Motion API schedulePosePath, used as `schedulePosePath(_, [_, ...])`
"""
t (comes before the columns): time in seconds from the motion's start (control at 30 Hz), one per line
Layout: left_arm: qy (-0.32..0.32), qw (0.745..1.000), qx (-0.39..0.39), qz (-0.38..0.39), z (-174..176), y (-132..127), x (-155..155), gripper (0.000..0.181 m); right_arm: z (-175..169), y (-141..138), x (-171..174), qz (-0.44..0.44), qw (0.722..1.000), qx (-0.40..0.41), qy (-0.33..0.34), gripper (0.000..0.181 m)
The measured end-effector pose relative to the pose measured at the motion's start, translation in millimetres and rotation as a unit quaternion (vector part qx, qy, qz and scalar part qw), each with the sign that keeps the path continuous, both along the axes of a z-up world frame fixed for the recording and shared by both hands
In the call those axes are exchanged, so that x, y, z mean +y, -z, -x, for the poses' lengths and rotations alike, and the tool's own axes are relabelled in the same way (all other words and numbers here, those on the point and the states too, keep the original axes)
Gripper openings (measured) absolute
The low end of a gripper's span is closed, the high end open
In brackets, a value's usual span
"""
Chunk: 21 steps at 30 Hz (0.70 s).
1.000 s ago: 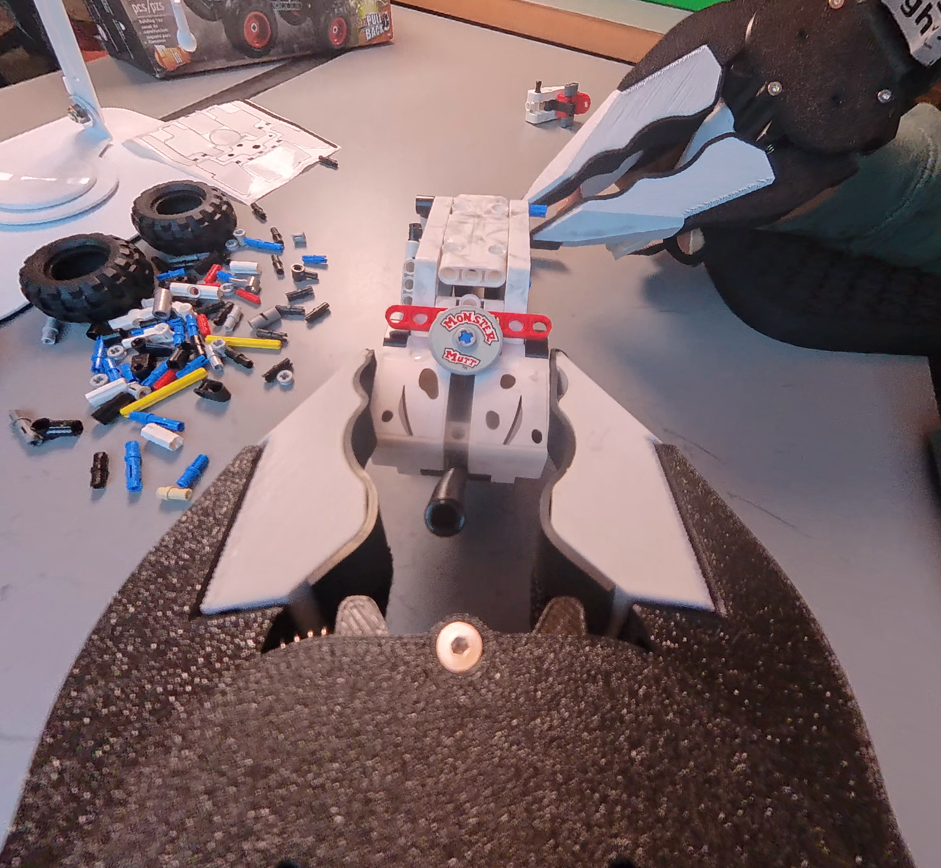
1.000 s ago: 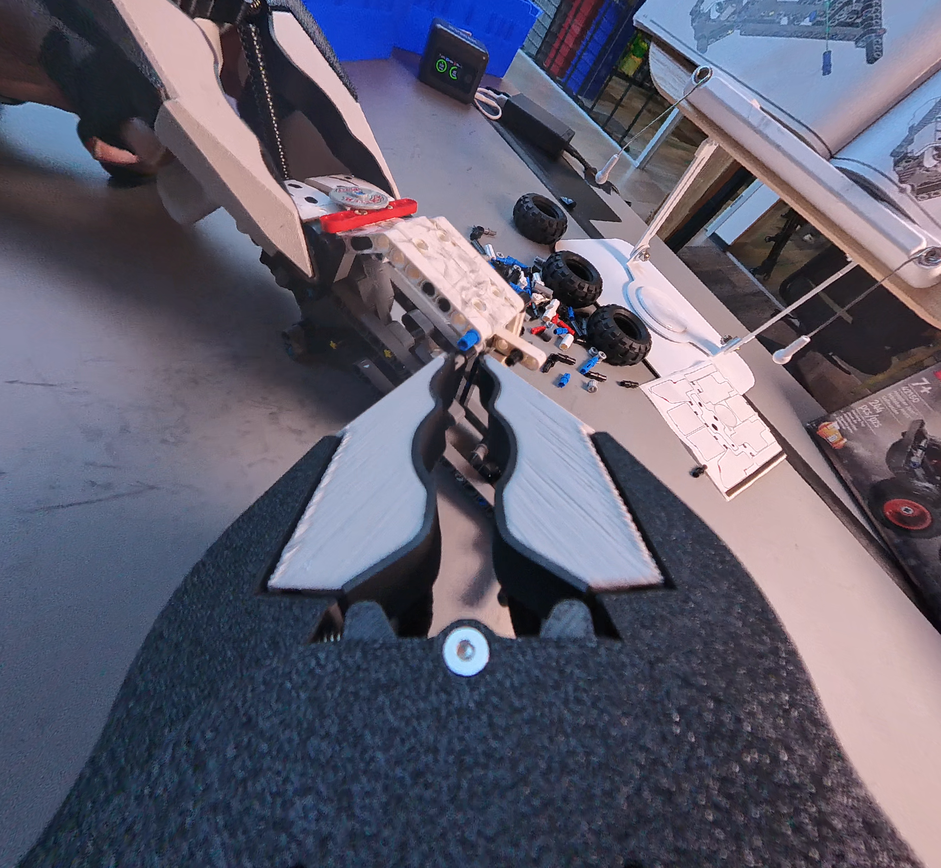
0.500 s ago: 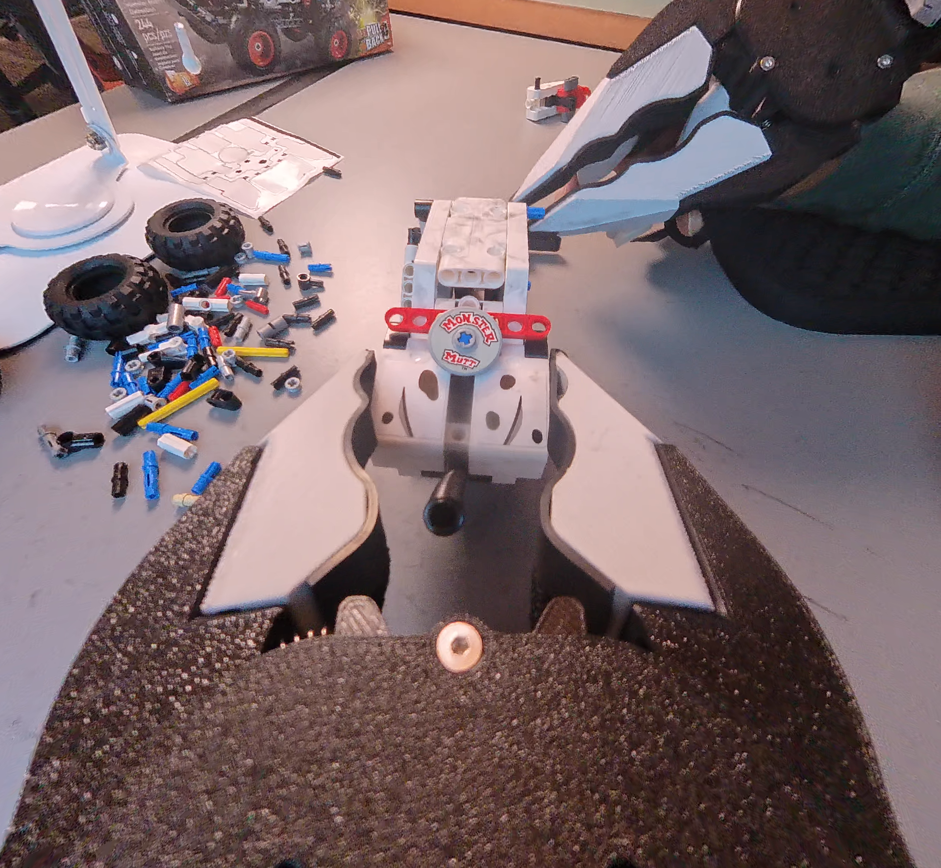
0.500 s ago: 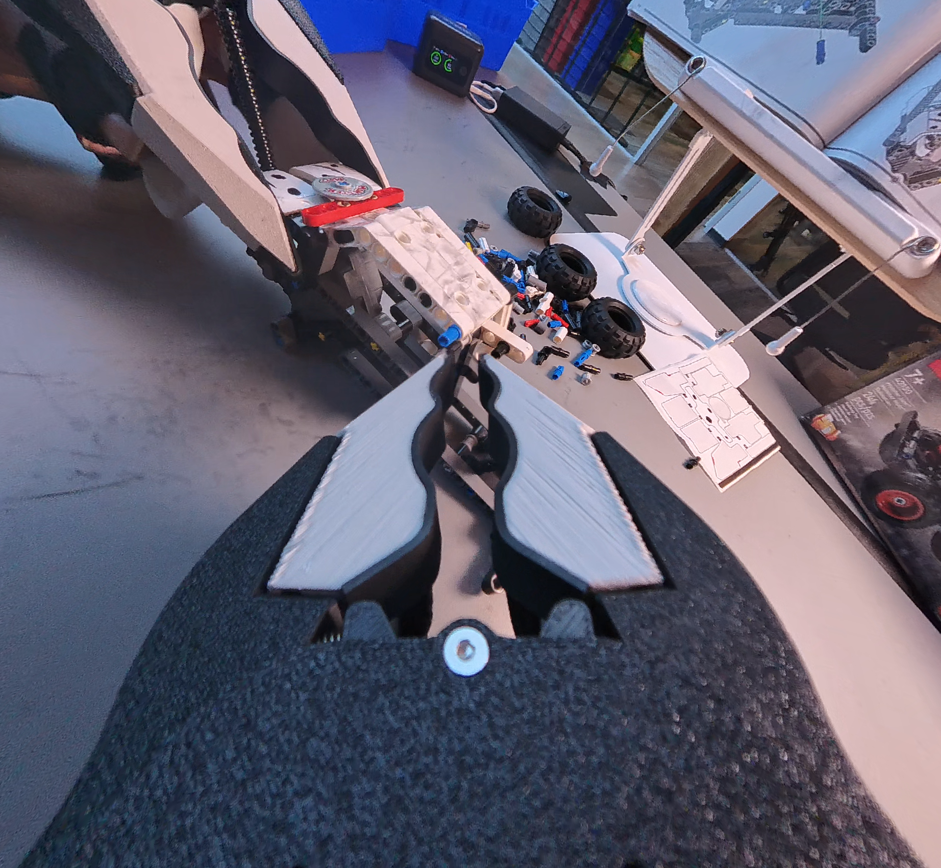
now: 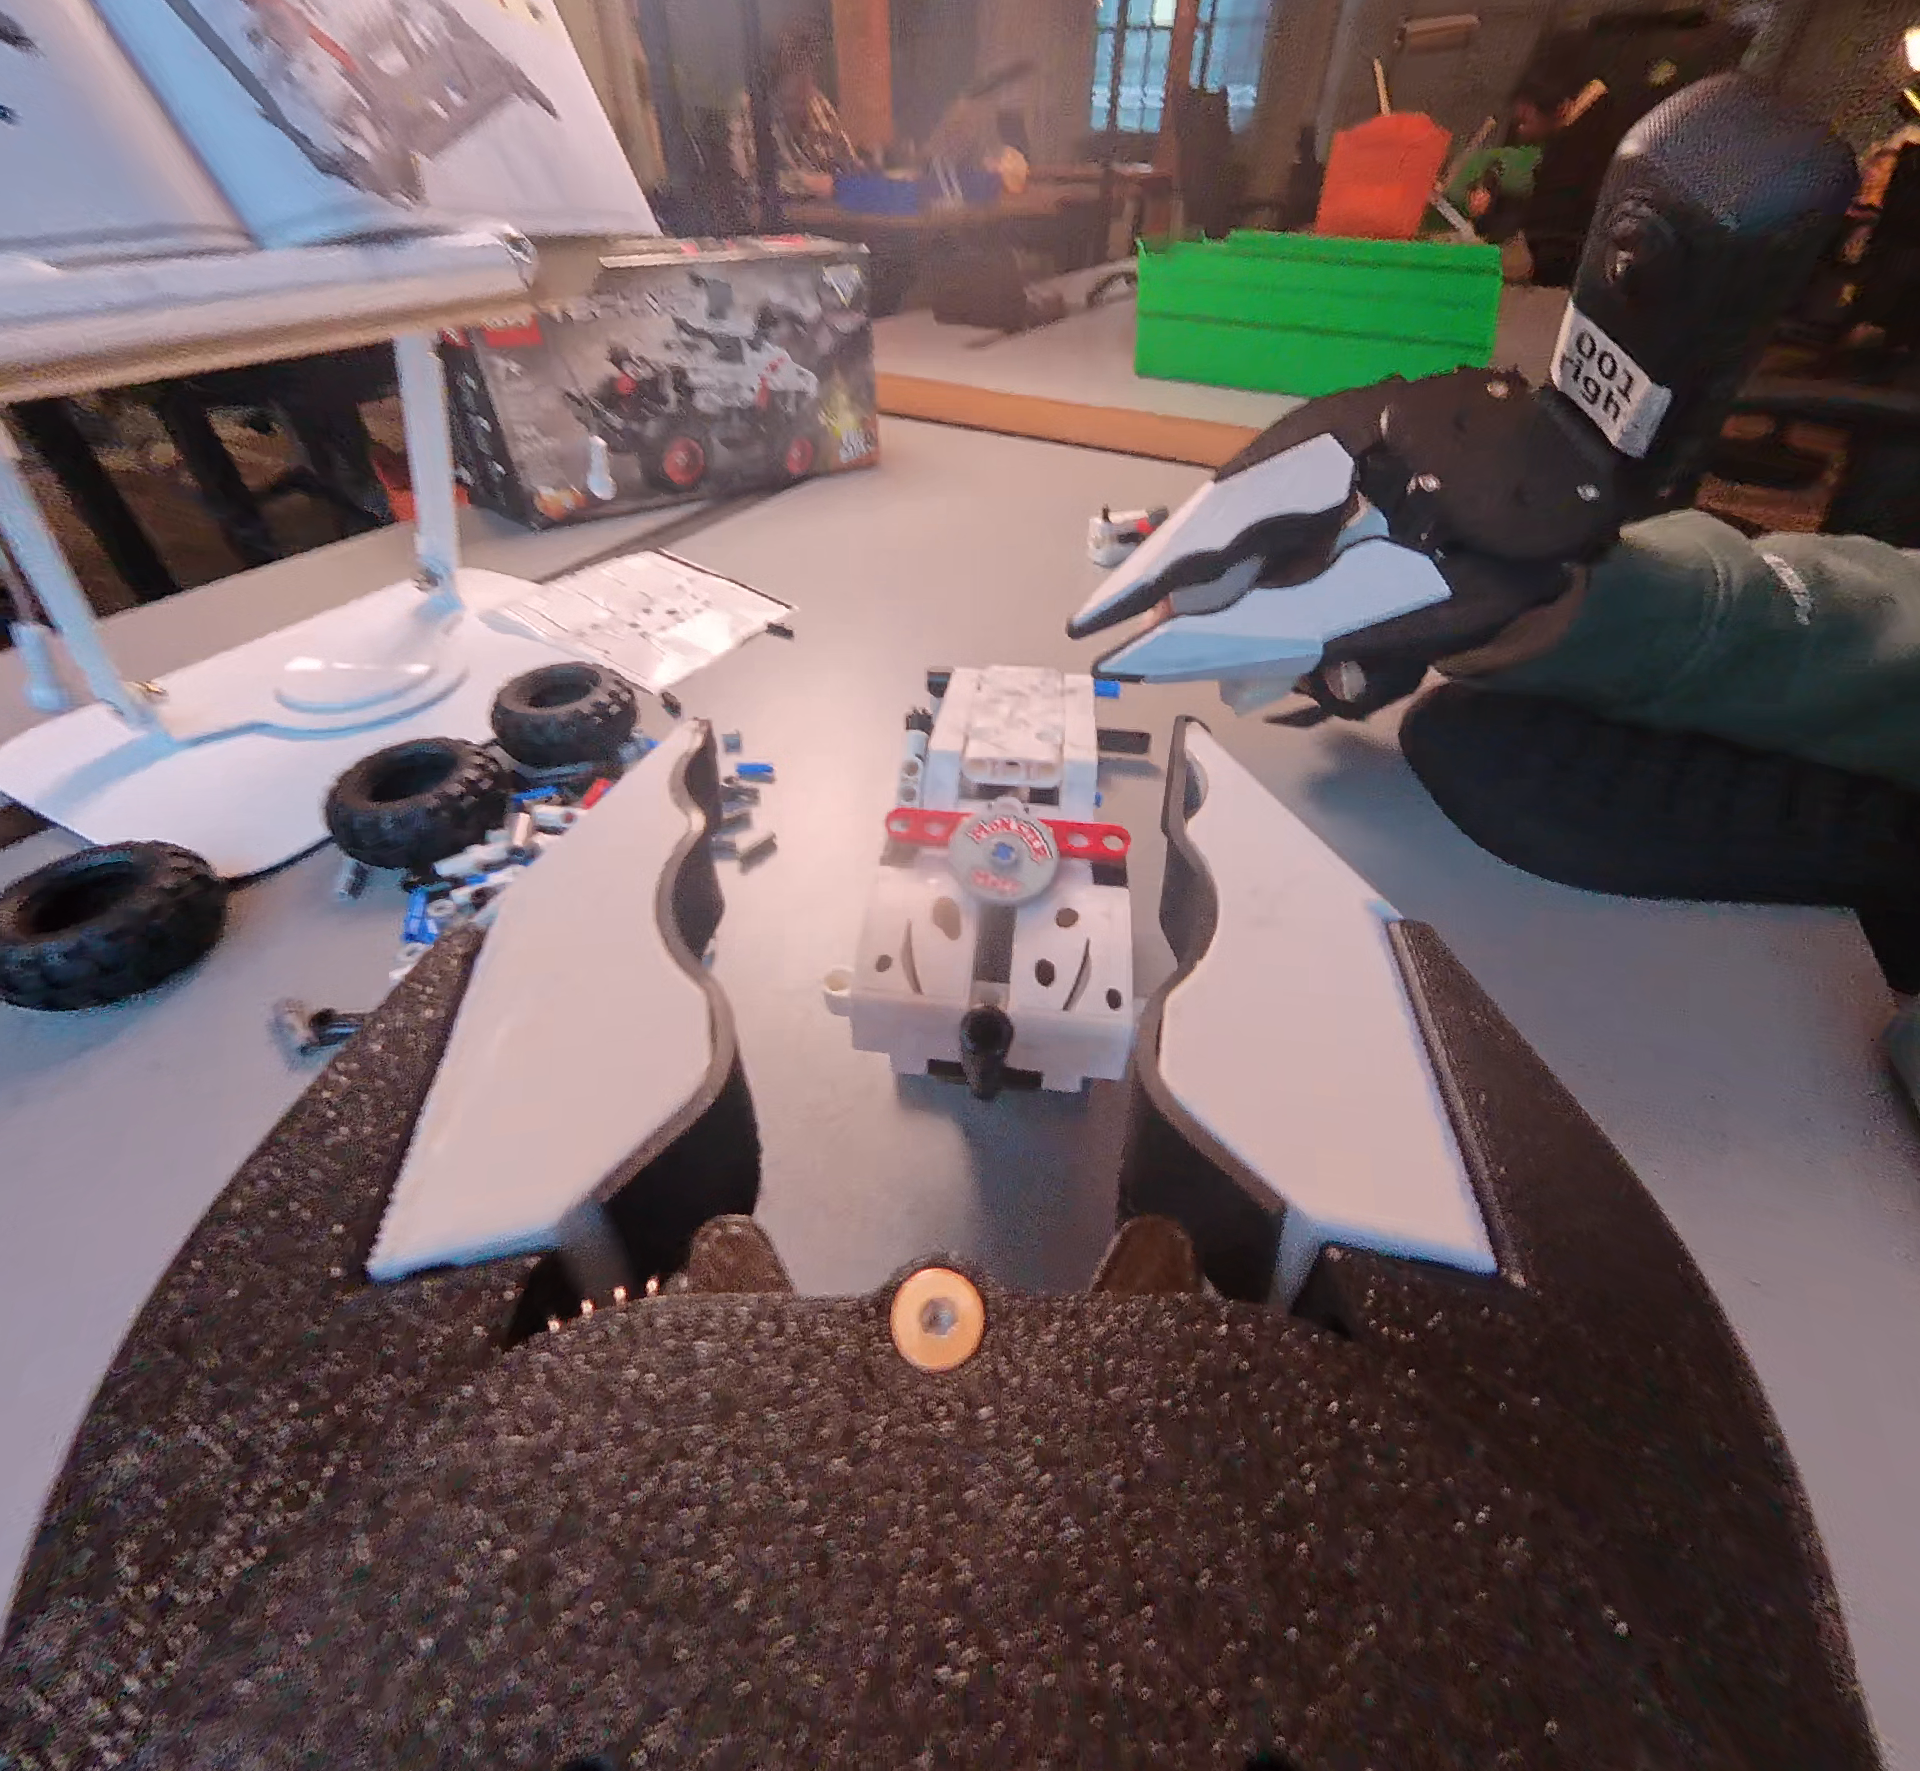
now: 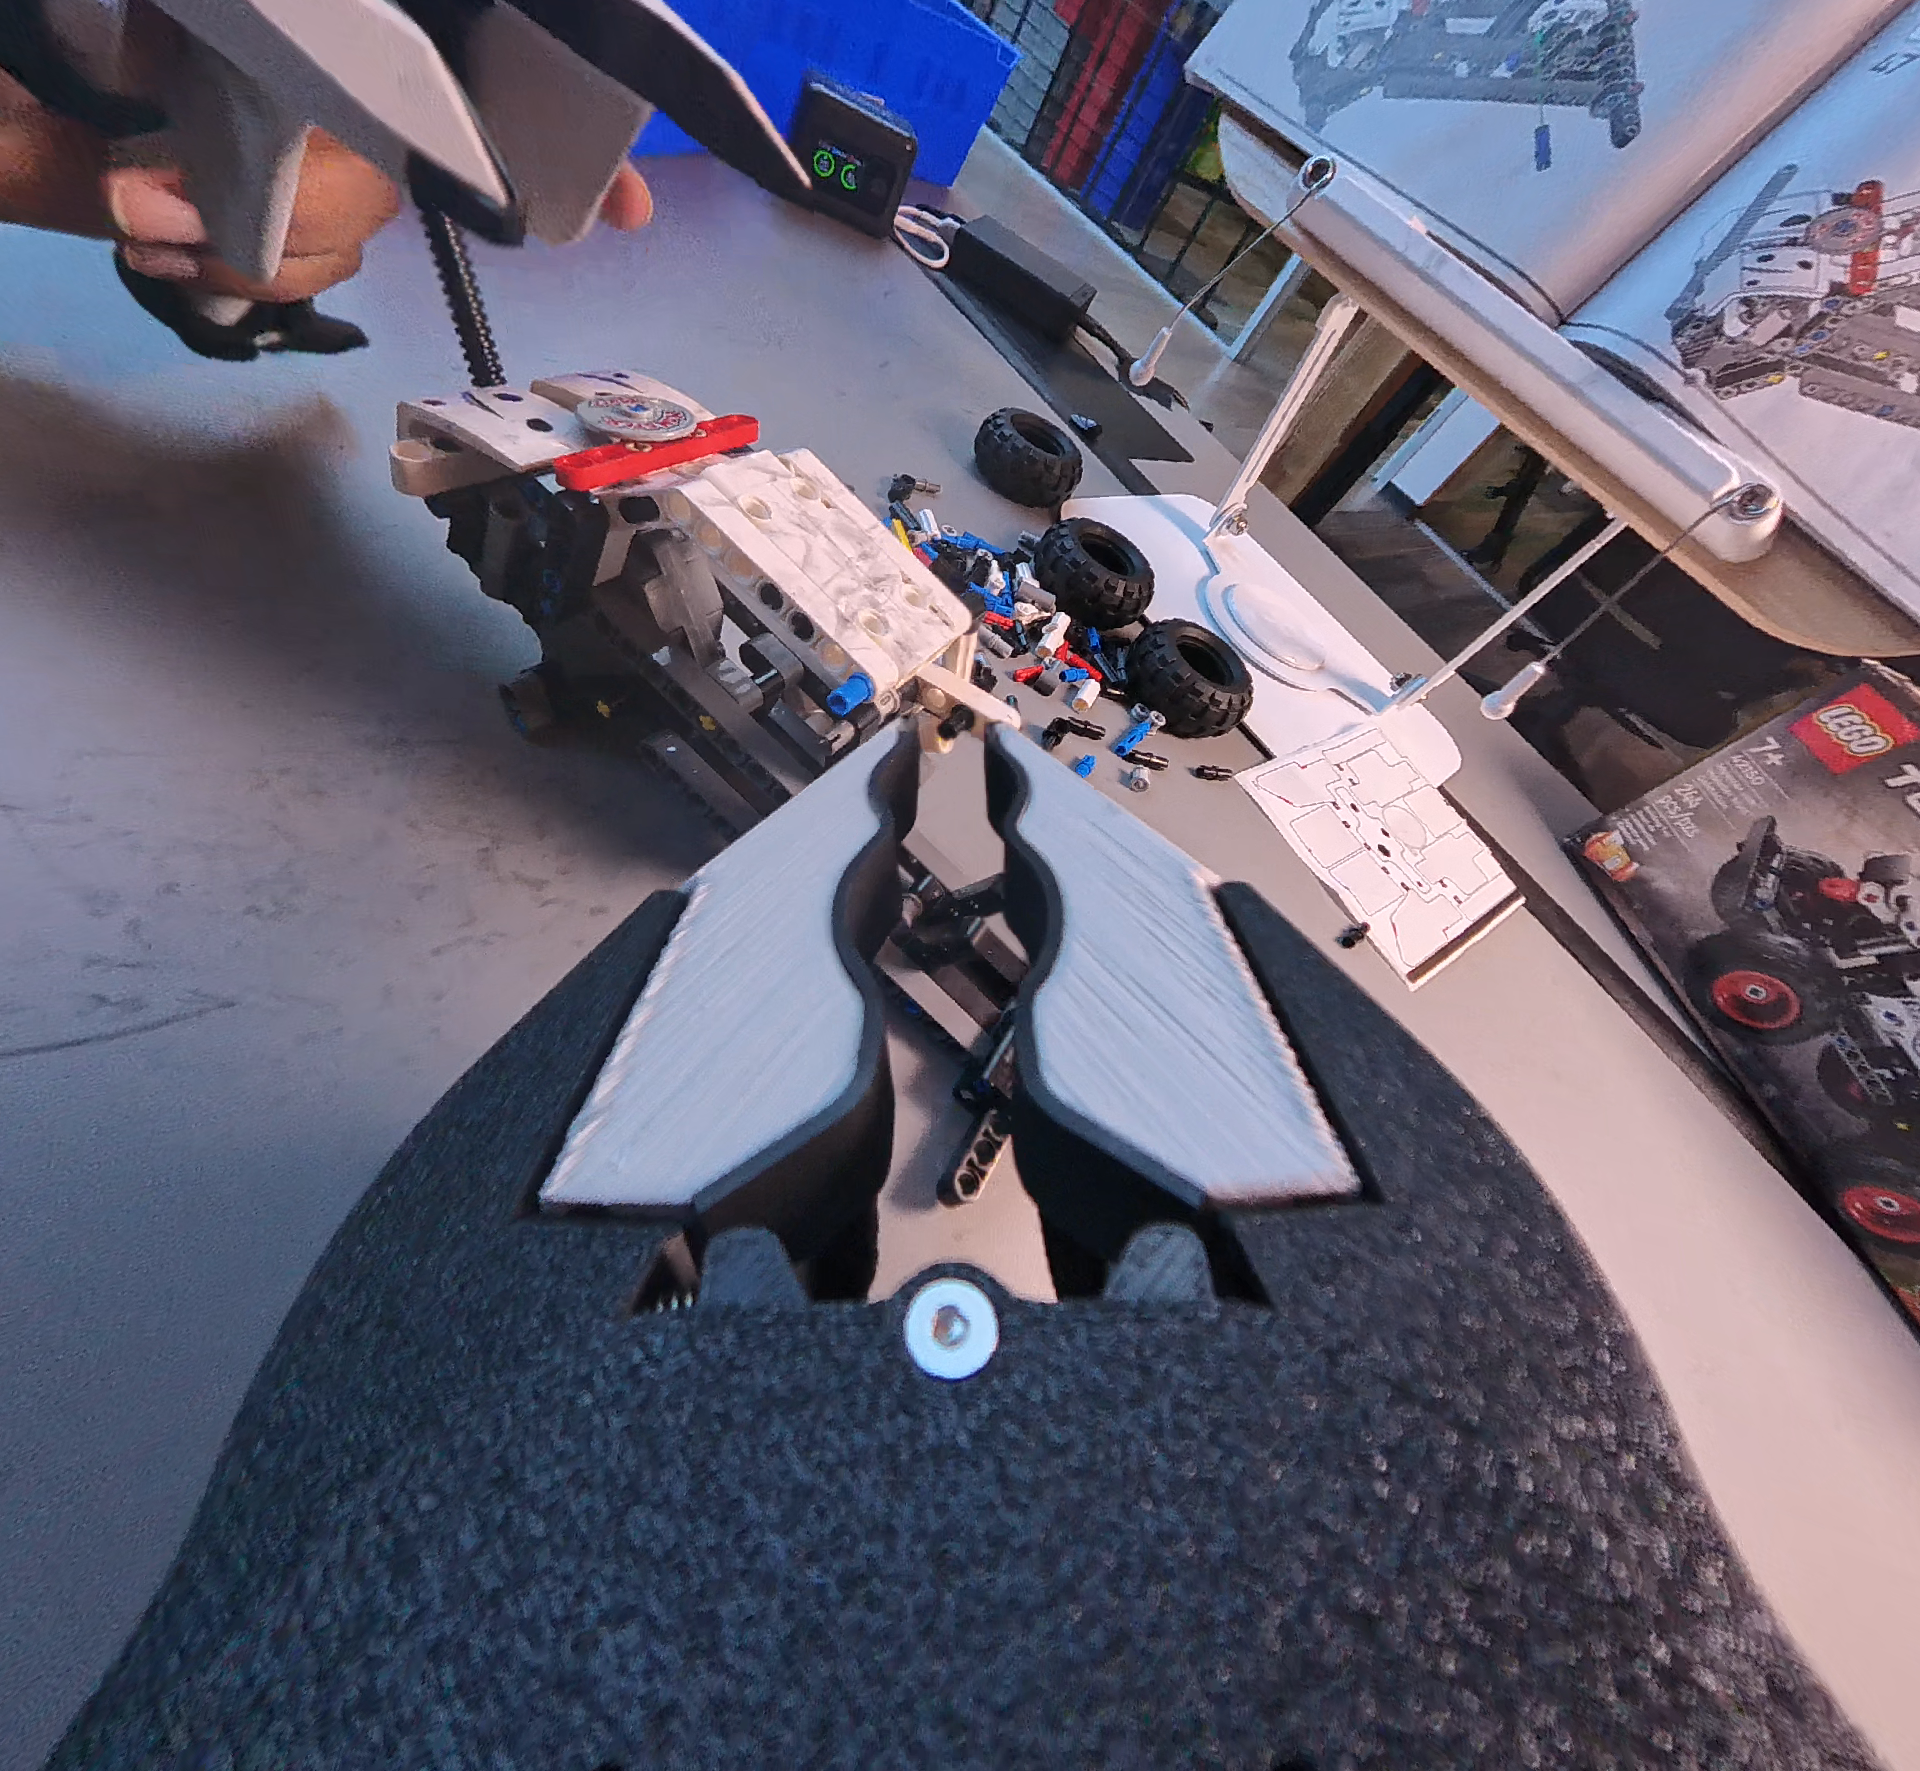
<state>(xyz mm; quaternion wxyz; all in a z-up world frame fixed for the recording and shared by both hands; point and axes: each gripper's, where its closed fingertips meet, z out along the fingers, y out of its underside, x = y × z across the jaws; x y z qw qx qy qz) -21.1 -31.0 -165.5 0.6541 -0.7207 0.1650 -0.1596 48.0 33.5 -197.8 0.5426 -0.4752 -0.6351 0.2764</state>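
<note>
I'm holding the left gripper (image 5: 940,848) spread wide, fingers well apart on either side of the half-built toy truck (image 5: 992,890), touching nothing, so the model is sitting free on the grey table (image 5: 1455,1046). The right gripper (image 6: 951,750) is hovering at the truck's far right corner, nearly closed, tips beside a small white pin (image 6: 961,698); possibly pinching it, I can't tell. Loose parts (image 5: 488,859) and tyres (image 5: 410,802) are lying left.

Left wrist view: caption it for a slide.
Open left gripper straddles a white toy truck model; right gripper hovers beyond.
</note>
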Motion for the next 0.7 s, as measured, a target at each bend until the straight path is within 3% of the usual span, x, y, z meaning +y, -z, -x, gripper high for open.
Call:
schedulePosePath(0.2, [-0.111,0.99,0.005,-0.083,49,-38,-1,0.086,-2,-19,11,0.022,0.998,0.053,0.03,0.022])
schedulePosePath(0.37, [-0.194,0.977,0.004,-0.082,101,-64,18,0.074,-9,-42,26,0.053,0.989,0.122,0.064,0.036])
schedulePosePath(0.57, [-0.275,0.959,0.033,-0.06,166,-108,93,0.073,-18,-50,44,0.082,0.98,0.154,0.097,0.04])
schedulePosePath(0.7, [-0.312,0.948,0.051,-0.04,202,-117,161,0.083,-18,-45,48,0.071,0.981,0.143,0.106,0.04])
